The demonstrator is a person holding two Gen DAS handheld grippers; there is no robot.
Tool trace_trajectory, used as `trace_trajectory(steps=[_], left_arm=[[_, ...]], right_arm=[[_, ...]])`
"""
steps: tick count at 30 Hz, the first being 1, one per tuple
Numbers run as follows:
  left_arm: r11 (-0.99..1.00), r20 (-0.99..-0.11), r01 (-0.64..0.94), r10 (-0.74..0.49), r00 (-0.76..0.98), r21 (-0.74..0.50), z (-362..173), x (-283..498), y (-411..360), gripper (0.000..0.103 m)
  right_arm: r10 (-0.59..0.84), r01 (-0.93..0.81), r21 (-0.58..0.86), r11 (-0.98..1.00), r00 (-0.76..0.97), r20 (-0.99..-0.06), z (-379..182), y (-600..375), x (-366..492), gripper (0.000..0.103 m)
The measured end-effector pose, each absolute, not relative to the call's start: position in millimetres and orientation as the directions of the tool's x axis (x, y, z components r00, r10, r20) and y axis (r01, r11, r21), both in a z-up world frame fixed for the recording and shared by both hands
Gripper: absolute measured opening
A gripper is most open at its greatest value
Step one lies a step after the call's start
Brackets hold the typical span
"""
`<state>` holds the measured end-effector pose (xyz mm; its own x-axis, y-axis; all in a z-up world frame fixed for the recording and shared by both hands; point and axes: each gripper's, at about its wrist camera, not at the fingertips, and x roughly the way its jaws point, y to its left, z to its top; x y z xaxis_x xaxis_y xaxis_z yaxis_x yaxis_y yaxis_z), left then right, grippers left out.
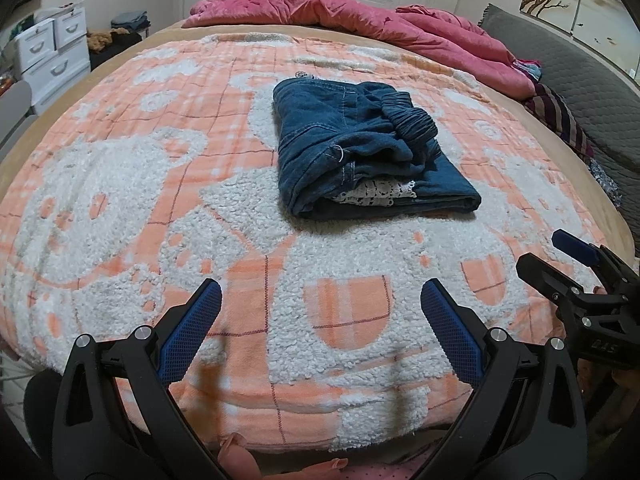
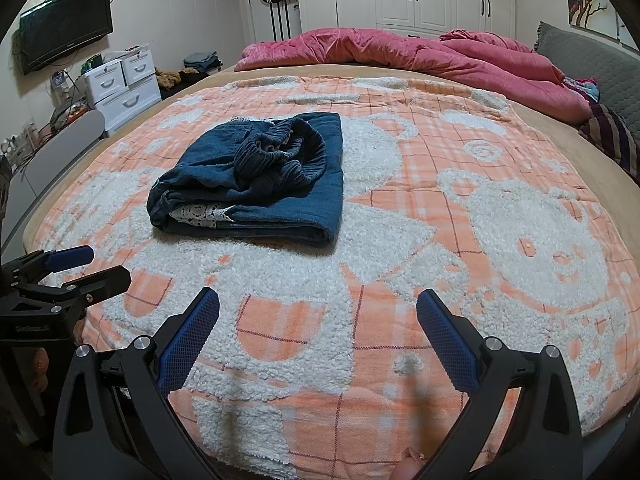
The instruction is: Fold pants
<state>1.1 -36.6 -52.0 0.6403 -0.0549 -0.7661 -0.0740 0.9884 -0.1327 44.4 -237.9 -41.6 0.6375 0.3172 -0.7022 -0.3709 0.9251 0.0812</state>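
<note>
1. An orange-and-white fleece blanket (image 1: 120, 200) is spread over a bed, with a pink quilt (image 1: 360, 16) bunched at the far end
2. The folded denim pants (image 1: 360, 148) are laid mid-blanket
3. The left gripper (image 1: 320, 304) and right gripper (image 2: 318, 308) are held wide apart, empty, well short of the pants

The pants (image 1: 360, 148) are of blue denim cloth, matt, with white stitching, a ribbed elastic waist and a bit of white lace at the near edge. The blanket (image 1: 160, 208) under them is fluffy, rough like fleece, in orange and white. The far quilt (image 2: 400, 52) looks soft with a slight sheen. Both the left gripper (image 1: 320, 308) and the right gripper (image 2: 318, 312) have matt black plastic arms, shiny metal bolts and blue textured pads (image 2: 192, 340).
</note>
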Motion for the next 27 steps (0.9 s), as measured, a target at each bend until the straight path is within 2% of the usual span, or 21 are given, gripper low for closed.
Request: trace_trajectory(steps=[27], left_arm=[[0.986, -0.76, -0.083, -0.056, 0.648, -0.144, -48.0, -0.7, -32.5, 0.094]], right_arm=[[0.315, -0.368, 0.084, 0.926, 0.633, -0.707, -42.1, -239.2, 45.5, 0.099]])
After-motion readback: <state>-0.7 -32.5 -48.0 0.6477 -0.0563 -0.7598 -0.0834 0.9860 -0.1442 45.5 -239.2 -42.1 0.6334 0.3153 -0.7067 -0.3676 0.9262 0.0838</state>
